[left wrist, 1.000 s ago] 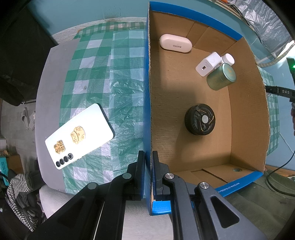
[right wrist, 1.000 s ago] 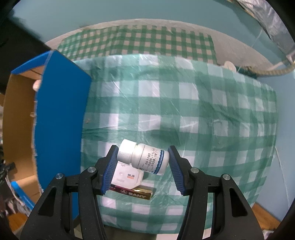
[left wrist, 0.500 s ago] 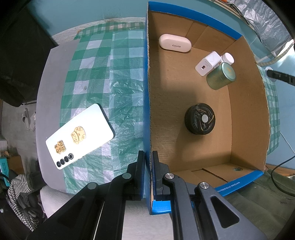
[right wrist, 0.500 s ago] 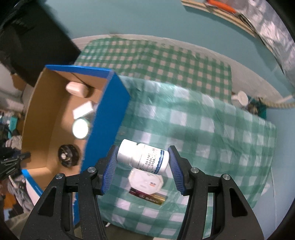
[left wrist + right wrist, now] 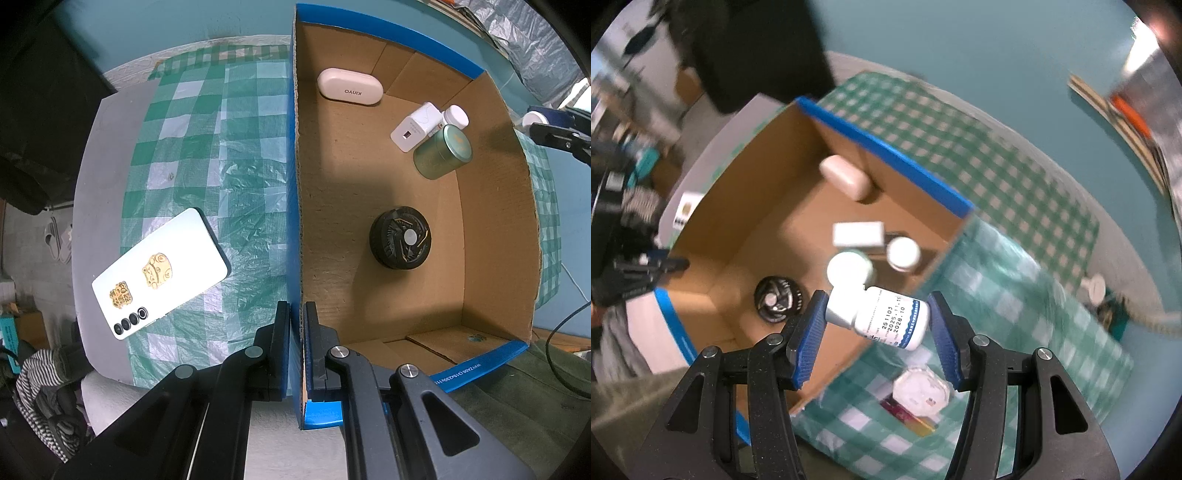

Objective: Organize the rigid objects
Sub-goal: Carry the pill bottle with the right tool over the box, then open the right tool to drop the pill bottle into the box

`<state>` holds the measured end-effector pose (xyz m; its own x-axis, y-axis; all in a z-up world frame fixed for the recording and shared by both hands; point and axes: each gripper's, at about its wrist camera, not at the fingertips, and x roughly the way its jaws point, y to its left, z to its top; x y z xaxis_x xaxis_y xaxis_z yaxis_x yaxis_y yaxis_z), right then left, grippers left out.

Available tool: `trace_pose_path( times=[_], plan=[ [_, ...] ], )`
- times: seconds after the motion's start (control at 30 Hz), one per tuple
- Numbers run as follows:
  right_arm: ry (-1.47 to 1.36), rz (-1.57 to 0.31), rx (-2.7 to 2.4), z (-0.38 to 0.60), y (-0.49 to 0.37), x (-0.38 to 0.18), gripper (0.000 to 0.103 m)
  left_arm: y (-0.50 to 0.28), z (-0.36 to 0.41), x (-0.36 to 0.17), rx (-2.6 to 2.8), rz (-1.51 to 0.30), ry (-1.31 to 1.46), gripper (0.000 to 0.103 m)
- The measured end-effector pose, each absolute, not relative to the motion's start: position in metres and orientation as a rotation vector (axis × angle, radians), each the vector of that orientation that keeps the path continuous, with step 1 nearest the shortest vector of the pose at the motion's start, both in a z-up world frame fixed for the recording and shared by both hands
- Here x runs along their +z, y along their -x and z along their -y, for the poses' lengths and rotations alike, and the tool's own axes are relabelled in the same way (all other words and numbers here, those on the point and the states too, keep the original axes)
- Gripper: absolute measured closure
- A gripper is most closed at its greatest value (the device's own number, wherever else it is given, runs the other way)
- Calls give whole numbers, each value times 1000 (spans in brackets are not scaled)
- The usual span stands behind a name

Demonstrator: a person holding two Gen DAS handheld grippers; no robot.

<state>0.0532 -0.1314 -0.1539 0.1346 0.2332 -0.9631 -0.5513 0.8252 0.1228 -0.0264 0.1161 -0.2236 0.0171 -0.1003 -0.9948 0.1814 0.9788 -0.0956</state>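
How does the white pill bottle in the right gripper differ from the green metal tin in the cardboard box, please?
The white pill bottle is plastic, with printed dates; the green metal tin is plain and shiny. The bottle hangs sideways, gripped at its ends above the box edge; the tin rests on the cardboard box floor. Both are lidded cylinders.
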Motion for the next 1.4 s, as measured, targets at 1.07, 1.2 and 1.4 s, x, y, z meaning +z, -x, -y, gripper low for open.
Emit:
trace_pose_path(
  times=[1.07,1.2,1.4],
  plan=[
    [484,-1363,651,102,-42,-176,38,29,-114,-221,-220,-1536,-69,97],
    [468,-1361,639,105,-43,-173,38,29,-114,-221,-220,-1535,-70,97],
    [417,-1358,606,115,-44,-165,38,30,-115,-221,-220,-1536,-72,97]
  ],
)
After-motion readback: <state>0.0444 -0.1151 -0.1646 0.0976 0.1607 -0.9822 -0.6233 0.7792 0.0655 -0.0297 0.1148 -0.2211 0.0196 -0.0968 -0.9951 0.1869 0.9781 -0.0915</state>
